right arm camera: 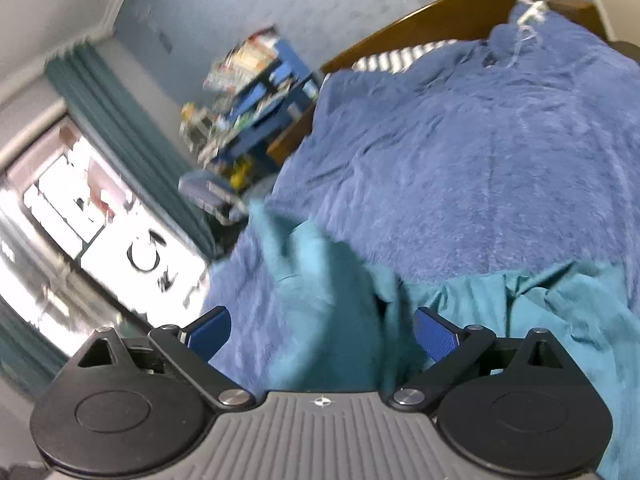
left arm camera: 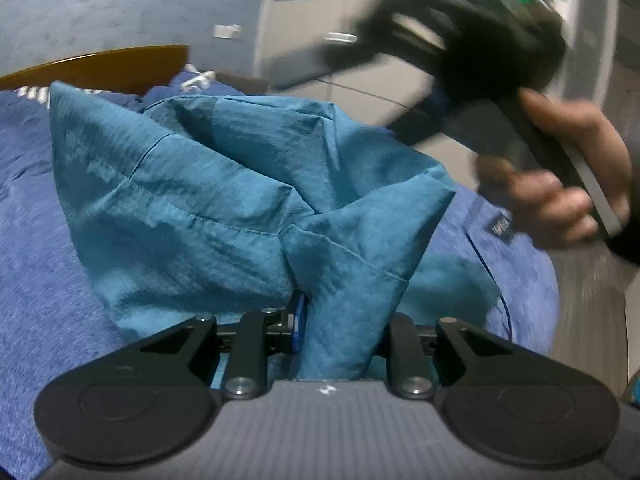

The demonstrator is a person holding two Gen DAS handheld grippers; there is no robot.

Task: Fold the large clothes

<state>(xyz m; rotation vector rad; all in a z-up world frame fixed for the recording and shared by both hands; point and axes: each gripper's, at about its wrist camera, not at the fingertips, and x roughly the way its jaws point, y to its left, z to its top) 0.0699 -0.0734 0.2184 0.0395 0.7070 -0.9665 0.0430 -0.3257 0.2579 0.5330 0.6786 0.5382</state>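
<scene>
Up close, the left gripper [left arm camera: 320,320] is clenched on a bunched fold of the teal garment [left arm camera: 224,200], which rises toward 12 o'clock over the blue bedspread [left arm camera: 36,240]. At 2 o'clock, a hand [left arm camera: 568,176] holds the right gripper [right arm camera: 320,332] above the bed. Its 2 blue pads [right arm camera: 434,334] are spread wide and released, grasping nothing; teal cloth lies beneath them. A wooden headboard [right arm camera: 432,12] sits at 1 o'clock.
</scene>
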